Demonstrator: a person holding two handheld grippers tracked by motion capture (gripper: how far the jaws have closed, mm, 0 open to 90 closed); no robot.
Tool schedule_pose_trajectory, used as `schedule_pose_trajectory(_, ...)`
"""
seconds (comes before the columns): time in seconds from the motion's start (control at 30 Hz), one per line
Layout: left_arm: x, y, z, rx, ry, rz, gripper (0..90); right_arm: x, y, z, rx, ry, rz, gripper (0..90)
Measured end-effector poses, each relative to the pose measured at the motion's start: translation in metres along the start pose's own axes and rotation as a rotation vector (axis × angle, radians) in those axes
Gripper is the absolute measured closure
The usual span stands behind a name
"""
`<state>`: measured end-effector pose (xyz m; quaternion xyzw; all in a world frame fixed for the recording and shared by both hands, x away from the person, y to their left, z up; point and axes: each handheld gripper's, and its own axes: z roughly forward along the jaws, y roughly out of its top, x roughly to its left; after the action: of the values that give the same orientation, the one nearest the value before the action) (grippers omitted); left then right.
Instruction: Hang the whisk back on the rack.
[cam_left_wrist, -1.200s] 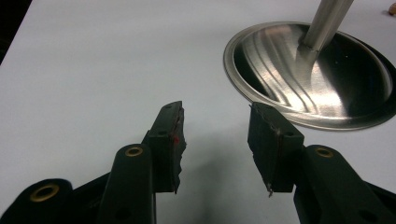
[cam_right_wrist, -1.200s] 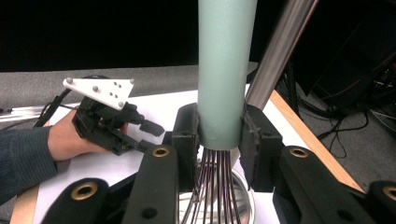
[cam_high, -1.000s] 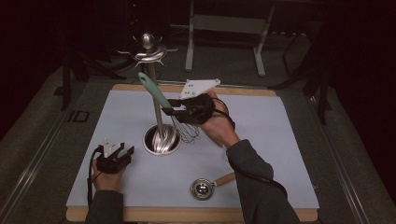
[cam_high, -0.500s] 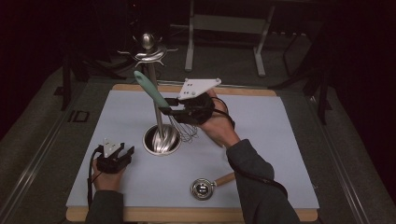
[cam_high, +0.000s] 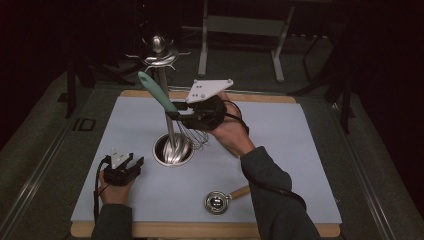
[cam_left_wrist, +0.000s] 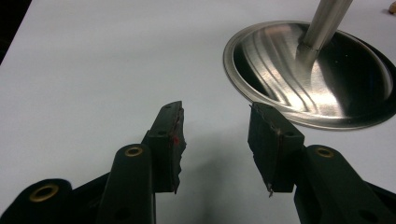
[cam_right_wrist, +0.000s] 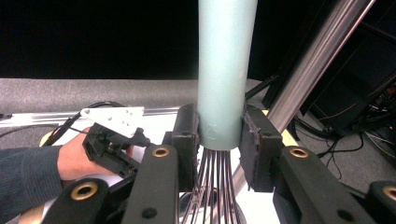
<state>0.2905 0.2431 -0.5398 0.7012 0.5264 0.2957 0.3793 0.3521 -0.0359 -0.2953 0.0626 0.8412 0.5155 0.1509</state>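
A whisk with a teal handle (cam_high: 152, 90) and dark wires (cam_high: 196, 136) hangs tilted in the air, its handle leaning up and left across the stand's pole. My right gripper (cam_high: 176, 116) is shut on the lower end of that handle (cam_right_wrist: 226, 70), just above the wires (cam_right_wrist: 212, 186). The steel stand has a round base (cam_high: 172, 151), a pole (cam_right_wrist: 313, 60) and hooks at its top (cam_high: 159, 54). My left gripper (cam_high: 124, 166) rests low at the mat's front left, open and empty (cam_left_wrist: 215, 135), pointing at the base (cam_left_wrist: 313, 74).
A small round metal utensil with a wooden handle (cam_high: 219, 201) lies near the mat's front edge, right of centre. The pale mat (cam_high: 280, 140) sits on a wooden board. Table legs and dark floor lie beyond the far edge.
The right gripper and the whisk have edged slightly left and up, nearer the pole. The left gripper has stayed where it was.
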Motion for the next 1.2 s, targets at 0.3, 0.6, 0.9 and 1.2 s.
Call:
schedule_pose_trajectory(0.3, 0.0, 0.0, 0.0, 0.0, 0.0, 0.0, 56.1, -0.001, 0.004, 0.005, 0.004, -0.008, 0.013, 69.4)
schedule_pose_trajectory(0.6, 0.0, 0.0, 0.0, 0.002, 0.0, 0.002, 56.1, -0.002, 0.007, 0.009, 0.014, -0.01, 0.028, 69.3)
schedule_pose_trajectory(0.9, 0.0, 0.0, 0.0, 0.0, 0.0, 0.002, 56.0, -0.007, 0.003, 0.012, 0.022, -0.05, 0.046, 69.3)
schedule_pose_trajectory(1.2, 0.0, 0.0, 0.0, -0.001, 0.0, 0.0, 56.0, -0.004, 0.006, 0.02, 0.049, -0.099, 0.049, 68.6)
